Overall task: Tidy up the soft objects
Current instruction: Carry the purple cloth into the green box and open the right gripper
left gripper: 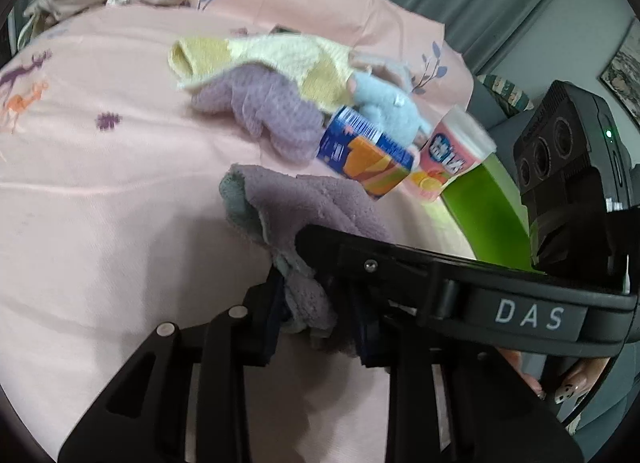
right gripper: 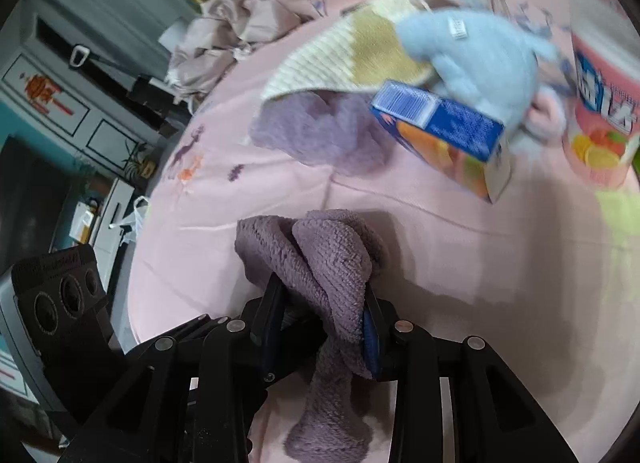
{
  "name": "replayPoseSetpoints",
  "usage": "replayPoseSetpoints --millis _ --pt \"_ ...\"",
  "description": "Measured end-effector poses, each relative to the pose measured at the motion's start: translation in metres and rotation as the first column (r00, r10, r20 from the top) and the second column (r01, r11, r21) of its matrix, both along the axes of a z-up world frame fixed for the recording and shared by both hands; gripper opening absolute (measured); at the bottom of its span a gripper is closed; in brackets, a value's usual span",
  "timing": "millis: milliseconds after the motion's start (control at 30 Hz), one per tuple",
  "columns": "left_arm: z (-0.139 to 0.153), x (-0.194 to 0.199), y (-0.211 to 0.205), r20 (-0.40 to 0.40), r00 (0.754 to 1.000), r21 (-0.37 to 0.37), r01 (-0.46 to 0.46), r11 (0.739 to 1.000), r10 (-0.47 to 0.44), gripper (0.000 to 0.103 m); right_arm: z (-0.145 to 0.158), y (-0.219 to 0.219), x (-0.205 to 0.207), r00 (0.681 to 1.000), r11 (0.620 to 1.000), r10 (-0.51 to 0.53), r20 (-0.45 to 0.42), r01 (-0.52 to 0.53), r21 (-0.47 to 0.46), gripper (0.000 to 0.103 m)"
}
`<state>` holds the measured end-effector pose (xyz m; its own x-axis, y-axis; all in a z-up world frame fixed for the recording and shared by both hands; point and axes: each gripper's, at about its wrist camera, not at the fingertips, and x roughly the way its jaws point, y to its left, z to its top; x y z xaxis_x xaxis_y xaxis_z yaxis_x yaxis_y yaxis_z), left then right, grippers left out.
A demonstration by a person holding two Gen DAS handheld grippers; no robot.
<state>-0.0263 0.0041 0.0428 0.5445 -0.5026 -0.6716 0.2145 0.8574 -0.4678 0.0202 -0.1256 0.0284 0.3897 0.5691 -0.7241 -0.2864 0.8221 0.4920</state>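
Left wrist view is showing the left claw (left gripper: 316,319) pinching a fuzzy lilac towel (left gripper: 320,207) on the pink printed bedsheet (left gripper: 120,191), the right claw (right gripper: 324,319) clamping its other bunched end, a blue juice carton (left gripper: 366,159) lying beyond.

Blue carton (left gripper: 366,153), pink tub (left gripper: 452,155), perhaps green bin (left gripper: 484,215).
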Motion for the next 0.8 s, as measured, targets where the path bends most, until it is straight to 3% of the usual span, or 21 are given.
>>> replayPoseSetpoints --millis 367,800 --pt "0.039 -0.023 -0.004 0.218 0.976 0.005 0.001 1.000 -0.002 0.026 0.051 0.001 -0.023 0.979 1.000 0.016 0.204 -0.011 -0.022 0.036" --pt "0.075 -0.019 -0.048 0.289 0.956 -0.013 0.058 0.998 -0.052 0.025 0.090 -0.044 -0.040 0.944 0.994 -0.089 0.317 0.102 -0.025 0.036"
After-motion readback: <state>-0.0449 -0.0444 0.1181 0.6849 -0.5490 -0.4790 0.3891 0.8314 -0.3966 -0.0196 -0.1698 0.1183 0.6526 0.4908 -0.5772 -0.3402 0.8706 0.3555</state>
